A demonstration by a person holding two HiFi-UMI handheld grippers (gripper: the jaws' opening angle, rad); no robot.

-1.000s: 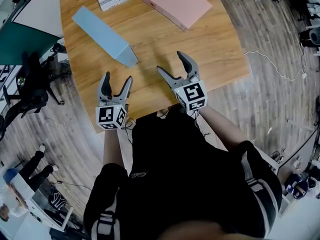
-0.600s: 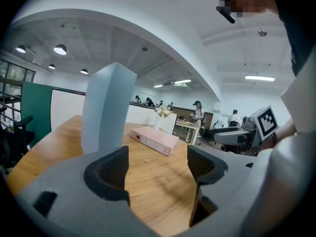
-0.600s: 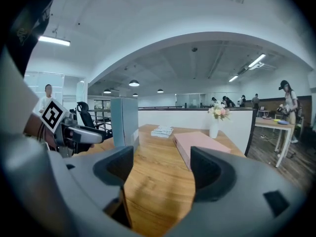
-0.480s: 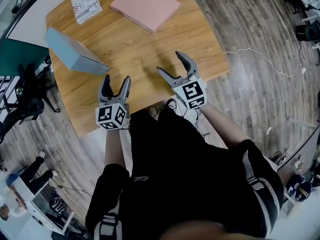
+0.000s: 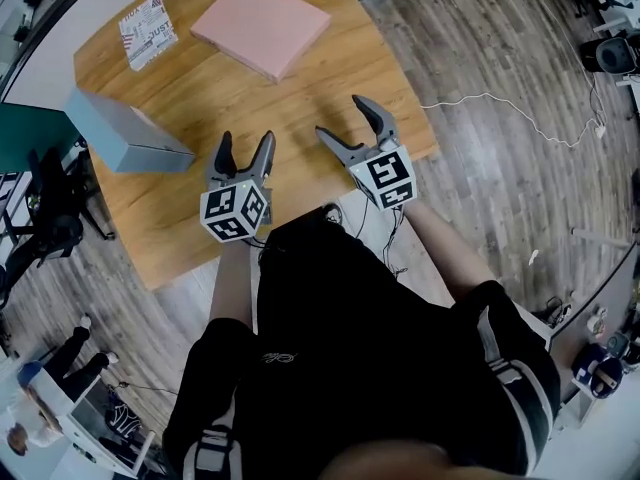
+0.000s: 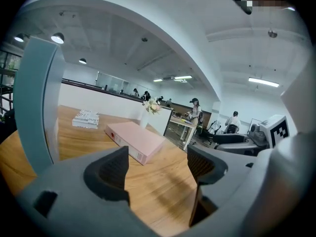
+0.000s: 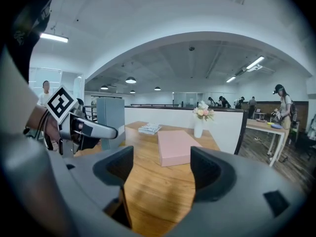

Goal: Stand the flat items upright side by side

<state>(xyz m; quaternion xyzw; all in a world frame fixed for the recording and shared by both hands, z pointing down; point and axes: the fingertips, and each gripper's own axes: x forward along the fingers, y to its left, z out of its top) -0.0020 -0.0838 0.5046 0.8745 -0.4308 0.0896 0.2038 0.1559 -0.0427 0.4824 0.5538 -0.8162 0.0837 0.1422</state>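
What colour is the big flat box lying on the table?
The flat box is pale pink; the head view shows it best.

the wooden table (image 5: 300, 108) carries three things. a pink folder (image 5: 262, 24) lies flat toward the far side, a printed booklet (image 5: 148, 30) lies flat near the far left corner, and a blue folder (image 5: 125, 133) stands upright by the left edge.

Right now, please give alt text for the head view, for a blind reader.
From above: a person holds the left gripper and right gripper, both open and empty, over the near edge of a wooden table. A blue box stands upright at left; a pink binder and printed booklet lie flat farther back.
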